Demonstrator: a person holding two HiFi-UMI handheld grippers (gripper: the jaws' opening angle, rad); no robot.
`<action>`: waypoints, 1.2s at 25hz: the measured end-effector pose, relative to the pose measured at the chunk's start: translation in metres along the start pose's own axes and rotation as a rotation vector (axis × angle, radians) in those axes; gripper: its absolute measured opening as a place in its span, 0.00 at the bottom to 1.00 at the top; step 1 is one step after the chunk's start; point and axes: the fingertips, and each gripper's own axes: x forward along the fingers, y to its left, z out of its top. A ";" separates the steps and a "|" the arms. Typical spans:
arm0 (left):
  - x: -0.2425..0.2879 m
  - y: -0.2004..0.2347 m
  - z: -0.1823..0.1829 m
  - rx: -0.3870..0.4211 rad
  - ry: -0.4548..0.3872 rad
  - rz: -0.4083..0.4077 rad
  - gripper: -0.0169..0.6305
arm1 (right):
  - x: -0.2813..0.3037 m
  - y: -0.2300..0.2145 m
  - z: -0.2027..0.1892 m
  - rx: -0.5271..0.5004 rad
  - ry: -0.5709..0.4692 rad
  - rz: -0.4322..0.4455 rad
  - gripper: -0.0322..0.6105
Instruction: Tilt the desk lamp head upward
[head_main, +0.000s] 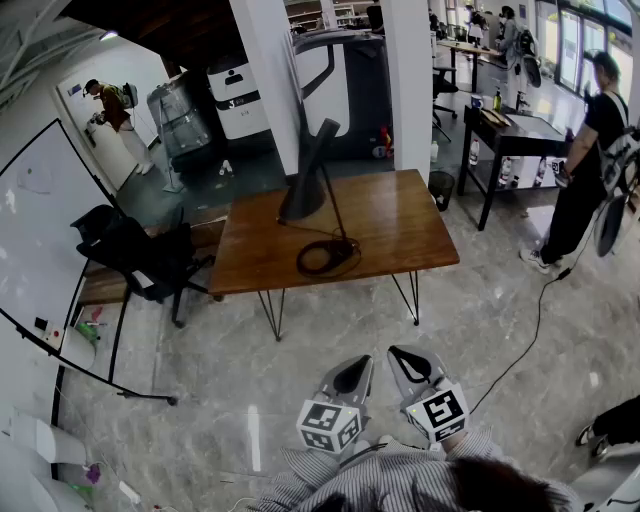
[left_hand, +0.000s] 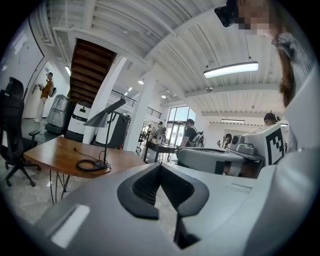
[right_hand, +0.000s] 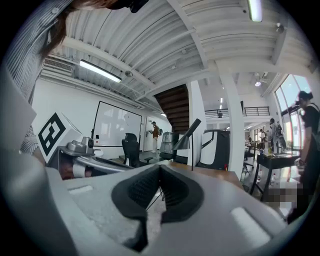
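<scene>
A black desk lamp (head_main: 305, 190) stands on a wooden table (head_main: 400, 230), its cone head tilted downward from a slanted arm, its round base (head_main: 325, 257) ringed by coiled cable. My left gripper (head_main: 357, 364) and right gripper (head_main: 401, 353) hang side by side over the floor, well short of the table, both shut and empty. In the left gripper view the lamp (left_hand: 102, 118) is far ahead to the left of the shut left gripper (left_hand: 160, 170). The right gripper view has the lamp (right_hand: 183, 142) ahead, just above the shut right gripper (right_hand: 159, 172).
A black office chair (head_main: 130, 255) sits at the table's left end, with a whiteboard (head_main: 35, 230) beyond it. White columns (head_main: 420, 90) rise behind the table. A person (head_main: 590, 170) stands at a black desk (head_main: 515, 135) on the right; a cable (head_main: 530, 330) trails over the floor.
</scene>
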 end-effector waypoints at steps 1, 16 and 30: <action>0.001 0.002 0.000 -0.003 -0.002 0.002 0.03 | 0.002 -0.001 0.001 -0.007 0.002 0.006 0.05; 0.012 0.009 0.000 0.032 0.006 -0.010 0.03 | 0.017 -0.002 0.001 -0.020 0.010 0.036 0.05; 0.059 0.021 -0.002 0.029 0.011 -0.006 0.03 | 0.017 -0.018 0.019 -0.190 -0.125 0.181 0.05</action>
